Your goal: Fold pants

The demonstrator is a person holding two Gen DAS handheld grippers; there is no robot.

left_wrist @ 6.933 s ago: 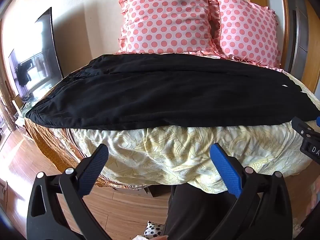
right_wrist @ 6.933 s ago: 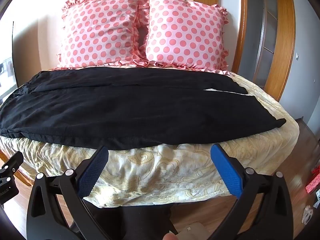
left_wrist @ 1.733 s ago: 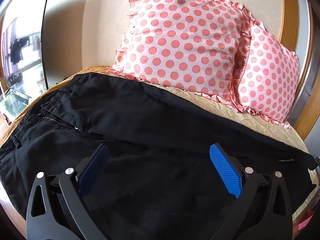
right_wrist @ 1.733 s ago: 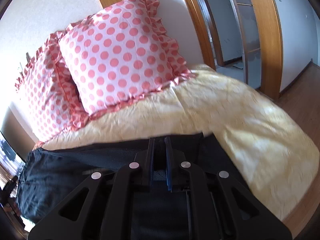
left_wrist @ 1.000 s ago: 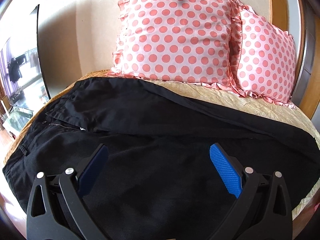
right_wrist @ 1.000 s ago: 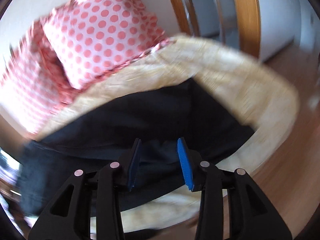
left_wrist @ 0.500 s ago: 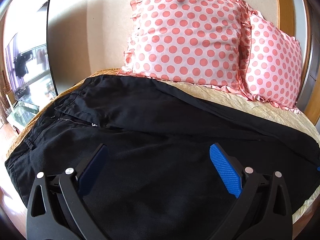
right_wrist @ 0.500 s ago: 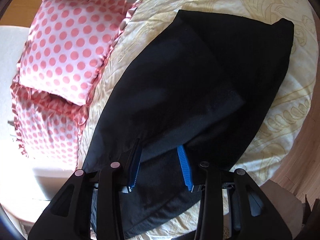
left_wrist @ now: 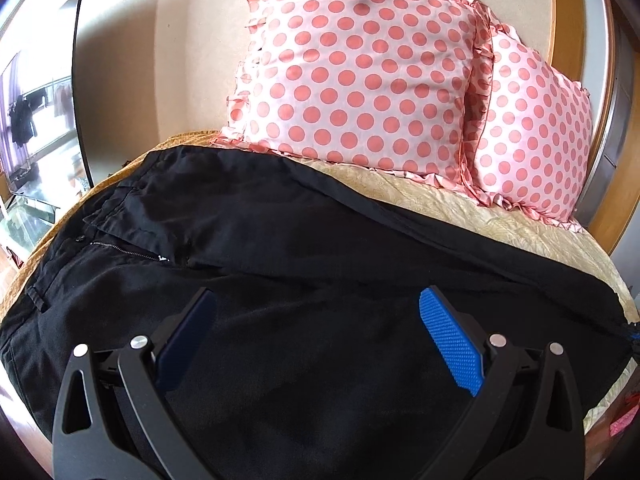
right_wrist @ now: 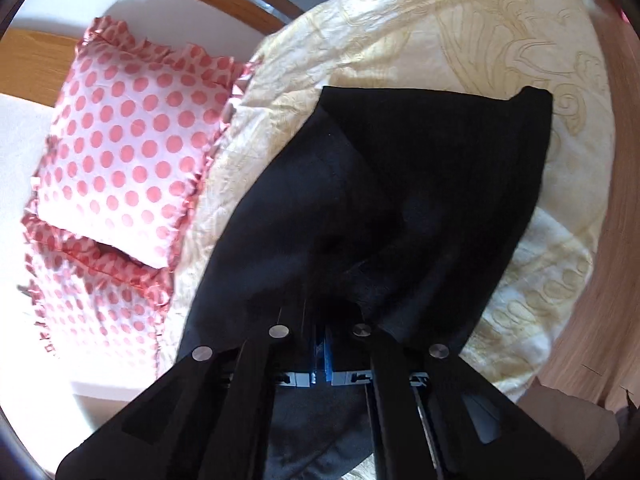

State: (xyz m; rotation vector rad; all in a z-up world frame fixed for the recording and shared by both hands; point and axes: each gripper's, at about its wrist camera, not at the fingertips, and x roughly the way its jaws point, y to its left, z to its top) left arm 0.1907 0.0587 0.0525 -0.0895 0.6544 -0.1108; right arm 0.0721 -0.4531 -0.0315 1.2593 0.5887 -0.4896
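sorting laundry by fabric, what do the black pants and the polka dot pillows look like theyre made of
Black pants: matte woven cloth, probably cotton or a cotton blend; it shows no sheen and soft creases, with a metal zipper. Polka dot pillows: smooth satin-like fabric, perhaps polyester or silk, going by the glossy highlights and shiny ruffled edges.

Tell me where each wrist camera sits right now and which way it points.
Left wrist: sits low over the black pants, looking across the bed toward two dotted pillows; the left gripper shows open above the cloth.
Right wrist: sits above the leg end, looking down at the pants on the yellow bedspread; the right gripper shows shut on the cloth.
Both views share the pants, the pillows and the bedspread.
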